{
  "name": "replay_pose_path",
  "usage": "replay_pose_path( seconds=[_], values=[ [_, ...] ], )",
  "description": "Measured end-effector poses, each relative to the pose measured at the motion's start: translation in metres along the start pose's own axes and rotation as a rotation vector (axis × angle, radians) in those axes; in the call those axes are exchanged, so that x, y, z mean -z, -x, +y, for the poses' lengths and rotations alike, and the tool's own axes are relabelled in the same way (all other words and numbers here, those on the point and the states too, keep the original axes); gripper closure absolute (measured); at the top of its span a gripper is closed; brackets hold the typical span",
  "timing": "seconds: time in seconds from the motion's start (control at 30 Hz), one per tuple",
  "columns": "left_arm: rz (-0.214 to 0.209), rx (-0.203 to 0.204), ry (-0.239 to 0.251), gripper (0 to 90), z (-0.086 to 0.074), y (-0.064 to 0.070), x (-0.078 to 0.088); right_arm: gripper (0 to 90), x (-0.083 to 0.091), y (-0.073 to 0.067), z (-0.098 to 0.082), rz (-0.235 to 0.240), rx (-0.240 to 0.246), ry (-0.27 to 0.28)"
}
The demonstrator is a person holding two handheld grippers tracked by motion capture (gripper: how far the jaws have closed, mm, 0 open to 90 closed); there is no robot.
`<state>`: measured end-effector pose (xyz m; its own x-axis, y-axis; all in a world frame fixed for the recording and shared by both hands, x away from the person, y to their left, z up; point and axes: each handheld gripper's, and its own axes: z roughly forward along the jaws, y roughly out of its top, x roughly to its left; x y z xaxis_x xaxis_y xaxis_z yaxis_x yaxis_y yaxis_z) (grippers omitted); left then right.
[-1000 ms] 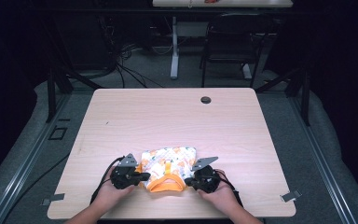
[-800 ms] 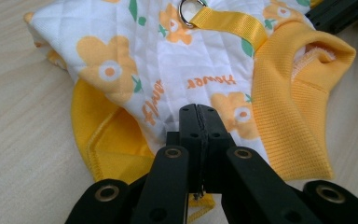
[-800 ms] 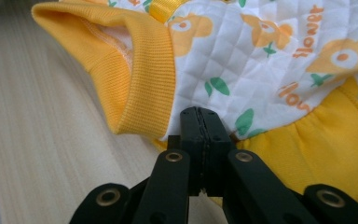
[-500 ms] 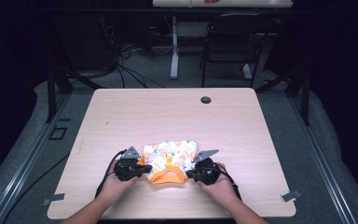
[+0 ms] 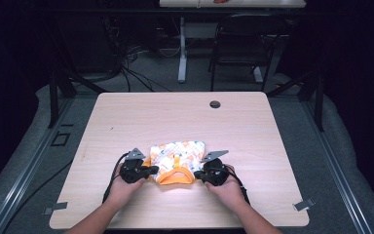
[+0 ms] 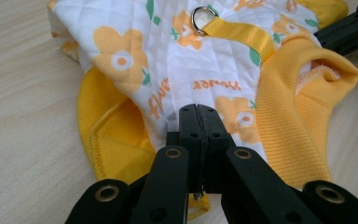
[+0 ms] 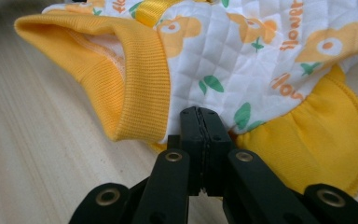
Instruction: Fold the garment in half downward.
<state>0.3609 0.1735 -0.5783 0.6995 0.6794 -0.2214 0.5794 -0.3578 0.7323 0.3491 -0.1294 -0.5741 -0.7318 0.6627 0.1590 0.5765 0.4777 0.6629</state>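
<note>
Two tools work the counter [image 5: 126, 117] in the high view: the left tool [image 5: 148, 170] and right tool [image 5: 198, 174] flank one small quilted garment [image 5: 177, 155], which lies between them, its long axis running tool to tool and its yellow ribbed collar [image 5: 175, 176] facing the person.

In the left gripper view, the jaws are pressed together, pinching the garment's near floral edge; one metal D-ring [image 6: 199, 17] on a yellow strap [image 6: 240, 35] lies beyond.

In the right gripper view, the jaws likewise pinch the quilted edge, collar to their left.
</note>
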Motion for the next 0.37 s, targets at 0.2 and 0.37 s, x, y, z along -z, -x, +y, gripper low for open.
replay_pose_path(
  seconds=[0.2, 0.37],
  values=[
    [0.021, 0.017, 0.019, 85.8, 0.001, 0.002, 0.006, 84.3, 0.001, 0.0, 0.003, -0.013, 0.003, 0.005],
    [0.013, -0.091, 0.051, 77.0, -0.001, 0.015, 0.026, 77.4, 0.016, -0.011, 0.003, -0.042, 0.094, 0.037]
  ],
)
